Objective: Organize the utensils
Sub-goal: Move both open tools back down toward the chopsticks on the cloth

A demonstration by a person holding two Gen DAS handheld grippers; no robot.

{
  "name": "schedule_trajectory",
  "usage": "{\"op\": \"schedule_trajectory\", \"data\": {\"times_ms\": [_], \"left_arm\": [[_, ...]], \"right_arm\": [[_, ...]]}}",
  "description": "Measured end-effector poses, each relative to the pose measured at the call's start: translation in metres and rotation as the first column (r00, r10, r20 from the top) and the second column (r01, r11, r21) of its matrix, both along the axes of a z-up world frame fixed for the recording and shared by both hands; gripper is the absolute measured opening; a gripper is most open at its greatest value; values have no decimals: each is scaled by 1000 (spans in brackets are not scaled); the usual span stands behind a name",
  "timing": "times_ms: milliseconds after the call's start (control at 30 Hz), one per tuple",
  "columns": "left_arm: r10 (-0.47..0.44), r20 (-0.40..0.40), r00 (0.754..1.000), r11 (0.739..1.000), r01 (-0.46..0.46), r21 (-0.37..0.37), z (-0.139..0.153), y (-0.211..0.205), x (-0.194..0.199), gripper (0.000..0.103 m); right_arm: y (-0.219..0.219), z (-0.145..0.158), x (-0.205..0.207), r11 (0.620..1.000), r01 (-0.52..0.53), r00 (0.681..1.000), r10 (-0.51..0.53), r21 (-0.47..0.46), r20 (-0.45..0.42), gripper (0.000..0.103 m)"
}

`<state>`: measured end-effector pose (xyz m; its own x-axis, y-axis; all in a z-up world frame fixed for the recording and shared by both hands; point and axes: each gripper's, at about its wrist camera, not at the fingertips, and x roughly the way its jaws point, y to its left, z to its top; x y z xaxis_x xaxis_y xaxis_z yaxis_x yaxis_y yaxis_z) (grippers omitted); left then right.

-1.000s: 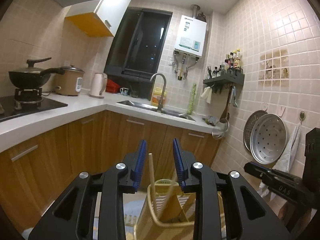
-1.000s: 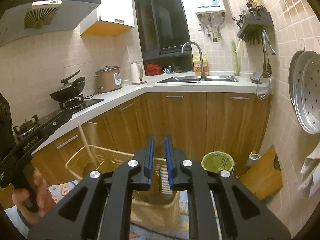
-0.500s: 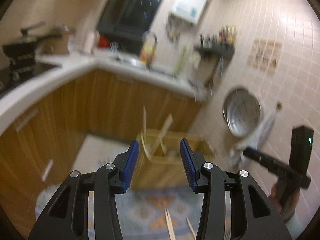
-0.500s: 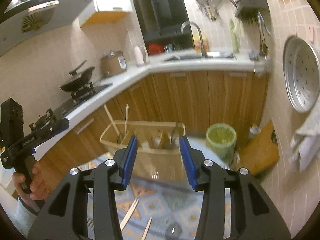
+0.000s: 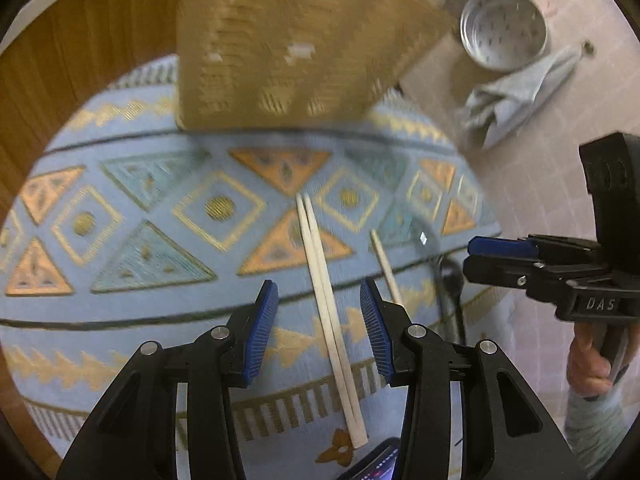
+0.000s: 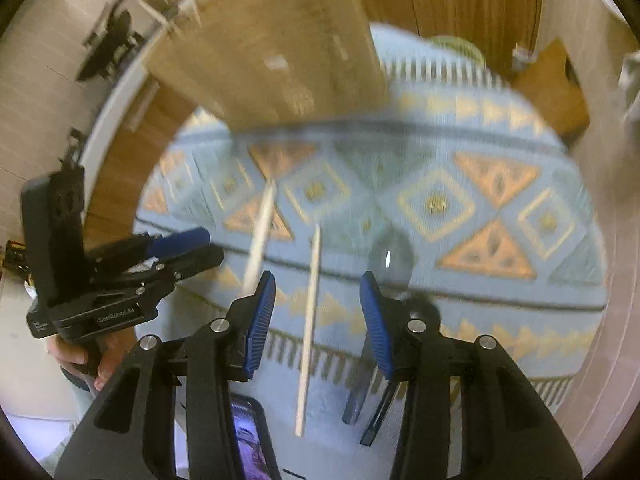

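Beyond both claws, at the far edge of the patterned blue rug [image 5: 132,208], stands the woven utensil basket [image 5: 288,44], its pale slatted side blurred; some utensils stand in it. Ahead of the left claw [image 5: 319,334] and running back between its fingers lies a pair of chopsticks [image 5: 326,304], side by side and touching along their length. A single chopstick [image 6: 309,320] lies likewise under the gap of the right claw [image 6: 318,326], and to that claw's right is a dark ladle-like utensil [image 6: 390,258], too blurred to name surely.

Both claws point steeply down at the rug with jaws about half open and nothing gripped; earlier frames show them narrower, so the jaws have just been opening, with only the rug and sticks beneath.

The chopsticks look pale, thin, tapered and plain. They should be light, stiff and rather slick, apt to roll or pivot if pinched near a tip, so I would take them near mid-length, across the shaft, the pair together.
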<state>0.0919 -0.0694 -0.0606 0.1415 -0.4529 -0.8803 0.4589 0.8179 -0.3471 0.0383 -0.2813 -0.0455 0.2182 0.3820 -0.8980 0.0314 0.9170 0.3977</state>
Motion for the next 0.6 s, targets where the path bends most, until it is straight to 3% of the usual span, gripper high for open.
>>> {"op": "schedule_trajectory", "data": {"times_ms": [133, 300, 600], "left_arm": [[-35, 22, 999, 994, 32, 101, -16, -16, -10, 41], [-80, 95, 992, 977, 60, 203, -16, -38, -19, 40], [-152, 170, 974, 939, 88, 333, -21, -76, -26, 38]], "right_arm": [[-2, -15, -5, 1000, 10, 999, -11, -14, -43, 36], [2, -28, -9, 1000, -3, 996, 0, -31, -90, 28], [14, -39, -1, 992, -24, 993, 9, -126, -118, 25]]}}
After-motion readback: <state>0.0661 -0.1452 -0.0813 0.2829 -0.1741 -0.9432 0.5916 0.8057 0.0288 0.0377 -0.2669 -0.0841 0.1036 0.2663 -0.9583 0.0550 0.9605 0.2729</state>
